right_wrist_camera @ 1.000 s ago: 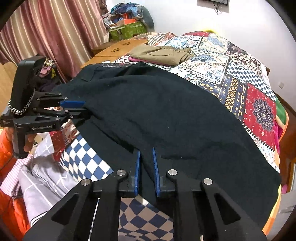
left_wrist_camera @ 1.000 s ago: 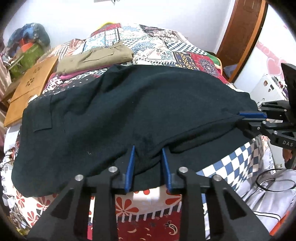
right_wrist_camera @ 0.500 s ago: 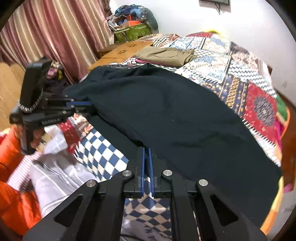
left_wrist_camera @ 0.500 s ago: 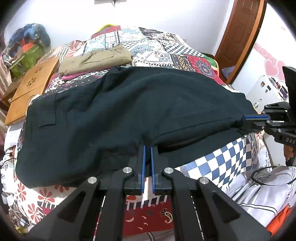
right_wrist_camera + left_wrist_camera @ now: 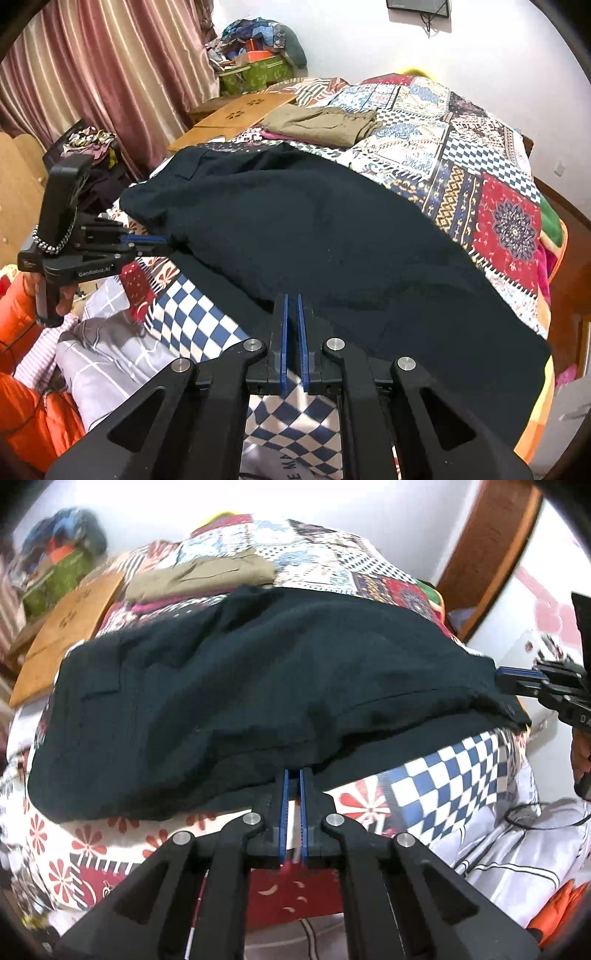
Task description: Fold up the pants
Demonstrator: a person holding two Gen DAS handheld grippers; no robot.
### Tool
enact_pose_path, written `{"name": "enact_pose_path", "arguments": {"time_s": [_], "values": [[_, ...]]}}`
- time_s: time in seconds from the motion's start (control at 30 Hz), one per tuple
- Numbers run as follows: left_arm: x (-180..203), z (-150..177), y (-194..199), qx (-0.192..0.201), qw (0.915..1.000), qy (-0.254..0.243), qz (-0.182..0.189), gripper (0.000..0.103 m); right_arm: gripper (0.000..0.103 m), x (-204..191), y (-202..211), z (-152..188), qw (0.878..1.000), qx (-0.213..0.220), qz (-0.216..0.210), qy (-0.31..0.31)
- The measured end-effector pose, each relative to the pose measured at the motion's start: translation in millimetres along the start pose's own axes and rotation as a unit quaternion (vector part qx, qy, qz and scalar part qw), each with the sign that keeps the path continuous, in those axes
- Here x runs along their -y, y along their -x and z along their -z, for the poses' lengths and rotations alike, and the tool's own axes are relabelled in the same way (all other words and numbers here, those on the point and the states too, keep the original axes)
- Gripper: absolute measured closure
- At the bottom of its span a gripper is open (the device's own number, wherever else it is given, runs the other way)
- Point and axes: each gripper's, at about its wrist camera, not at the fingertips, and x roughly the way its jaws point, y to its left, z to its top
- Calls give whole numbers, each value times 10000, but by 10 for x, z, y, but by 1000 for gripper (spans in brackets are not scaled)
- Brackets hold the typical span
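pants (image 5: 258, 672): dark matt cloth | quilt (image 5: 461, 155): printed patchwork cloth | board (image 5: 240, 114): smooth wood | grippers (image 5: 292, 775) (image 5: 290, 299): matt black plastic, blue pads, metal pins

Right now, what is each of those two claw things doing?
Left gripper: closed on the near edge of the dark pants.
Right gripper: closed on the same pants' edge.

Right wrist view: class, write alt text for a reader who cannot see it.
Dark pants lie spread on a patchwork bedspread, both grippers' fingers shut on their near edge: right gripper at bottom centre, left gripper at left. Folded khaki pants lie beyond.
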Motion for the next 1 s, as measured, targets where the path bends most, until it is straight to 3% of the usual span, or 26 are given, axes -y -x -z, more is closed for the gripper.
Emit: {"name": "enact_pose_path", "arguments": {"time_s": [0.13, 0.2, 0.3, 0.57, 0.83, 1.0], "values": [[-203, -99, 181, 251, 9993, 290, 9, 91, 90, 40, 42, -136, 9999, 110, 106, 28], [-324, -186, 308, 461, 9981, 391, -150, 79, 85, 58, 51, -216, 9997, 182, 128, 36], [-514, -320, 418, 695, 9952, 573, -395, 71, 78, 78, 29, -374, 9994, 297, 170, 72], [-1139, -654, 394, 889, 9873, 1052, -788, 54, 74, 35, -292, -892, 9988, 359, 72, 310], [-1668, -877, 62, 520, 9864, 1352, -783, 54, 70, -36, -844, -1316, 9987, 271, -223, 379], [-1882, -984, -245, 111, 9878, 1483, -455, 54, 70, -65, -1269, -1499, 9984, -29, -393, 407]]}}
